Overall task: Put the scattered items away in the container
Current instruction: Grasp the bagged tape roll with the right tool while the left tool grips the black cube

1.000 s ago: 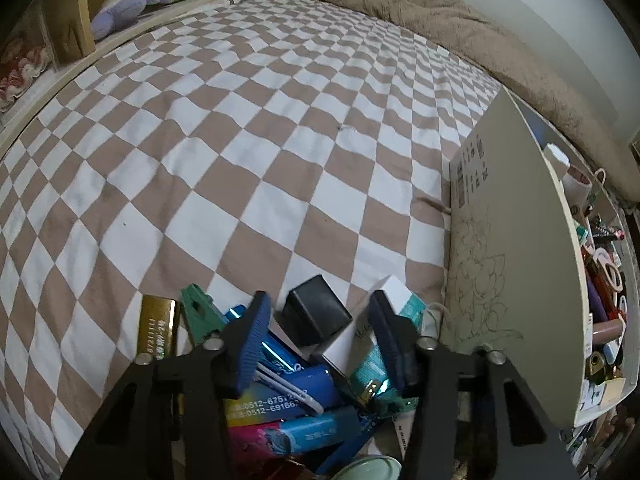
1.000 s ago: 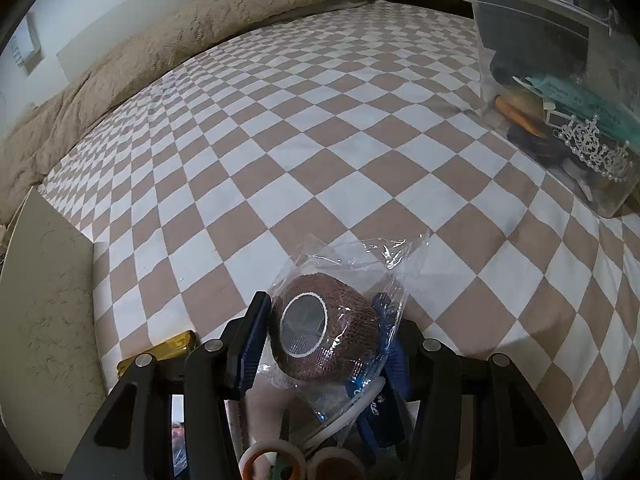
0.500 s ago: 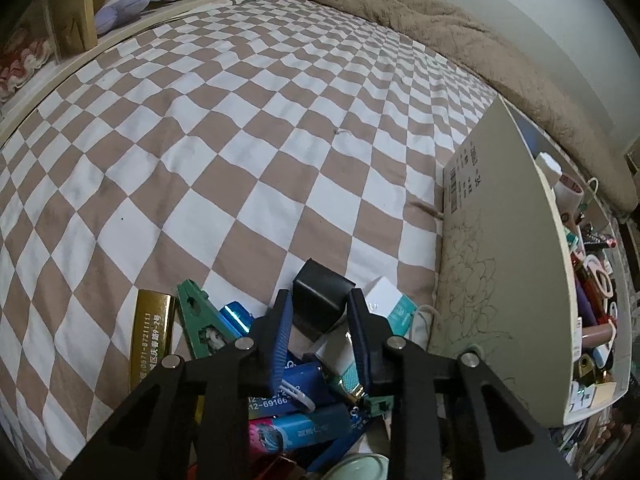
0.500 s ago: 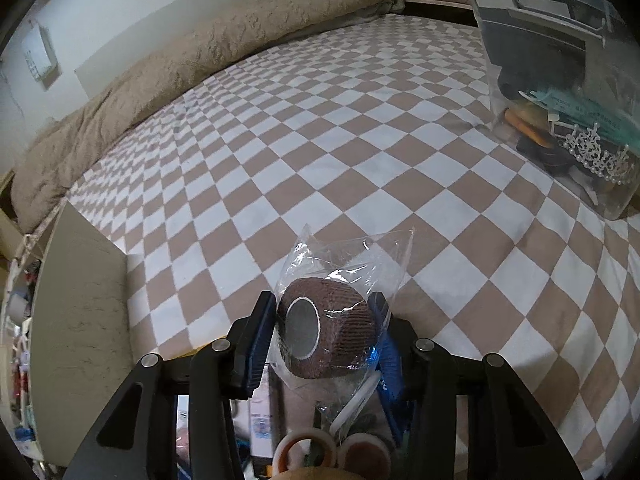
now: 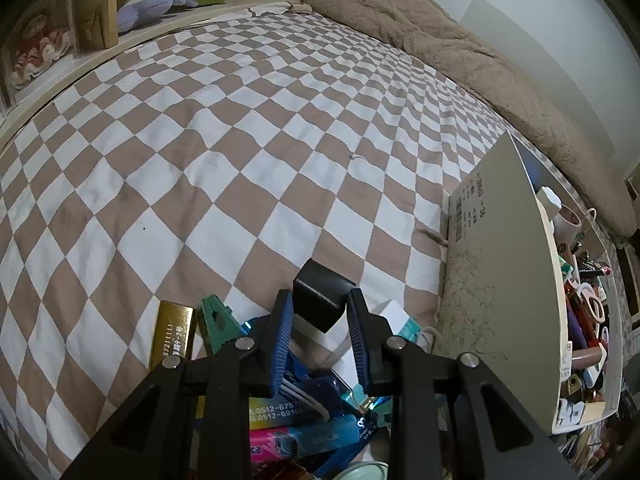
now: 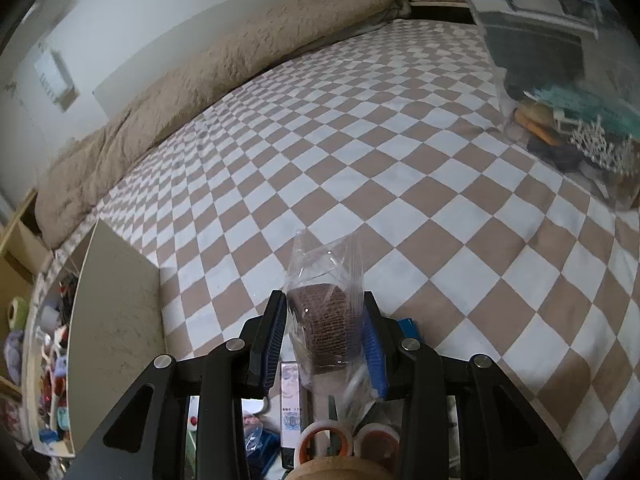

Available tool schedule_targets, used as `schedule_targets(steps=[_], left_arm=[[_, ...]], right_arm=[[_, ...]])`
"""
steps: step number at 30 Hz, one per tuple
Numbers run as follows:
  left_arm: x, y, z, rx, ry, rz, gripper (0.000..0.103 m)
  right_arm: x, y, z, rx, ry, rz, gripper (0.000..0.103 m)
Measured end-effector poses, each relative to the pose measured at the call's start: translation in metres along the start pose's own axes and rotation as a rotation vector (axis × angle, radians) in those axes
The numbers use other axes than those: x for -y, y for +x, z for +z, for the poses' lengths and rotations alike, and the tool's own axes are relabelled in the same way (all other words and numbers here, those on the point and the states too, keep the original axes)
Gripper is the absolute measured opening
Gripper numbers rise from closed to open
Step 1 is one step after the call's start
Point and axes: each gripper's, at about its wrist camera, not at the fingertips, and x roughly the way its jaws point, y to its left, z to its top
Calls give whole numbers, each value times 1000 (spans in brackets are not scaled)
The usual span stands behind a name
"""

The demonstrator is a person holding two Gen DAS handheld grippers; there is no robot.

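Two grippers, each closed on one item above the checkered bedspread.

Left gripper has its blue pads pressed against both sides of a small black box, held above a heap of scattered items: a gold bar-shaped pack, a green clip, a white carton and blue and pink packets. Just to the right stands the beige container, already crowded with small things. Right gripper clamps a brown bandage roll in clear wrapping, lifted off the bed; scissors with orange-rimmed handles lie below it, the beige container is at left, and a clear plastic bin sits far right.
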Motion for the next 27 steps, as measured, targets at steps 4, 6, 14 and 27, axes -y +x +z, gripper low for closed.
schedule_targets(steps=[4, 6, 14, 27], left_arm=[[-3, 0, 1, 3, -11, 2, 28], [-3, 0, 2, 5, -14, -2, 28], [1, -1, 1, 1, -4, -10, 28], [6, -3, -1, 9, 12, -19, 28]], right_arm=[[10, 5, 2, -23, 36, 2, 67], [13, 6, 3, -19, 35, -3, 78], [2, 23, -6, -83, -94, -119, 78], [-17, 52, -11, -131, -283, -226, 78]])
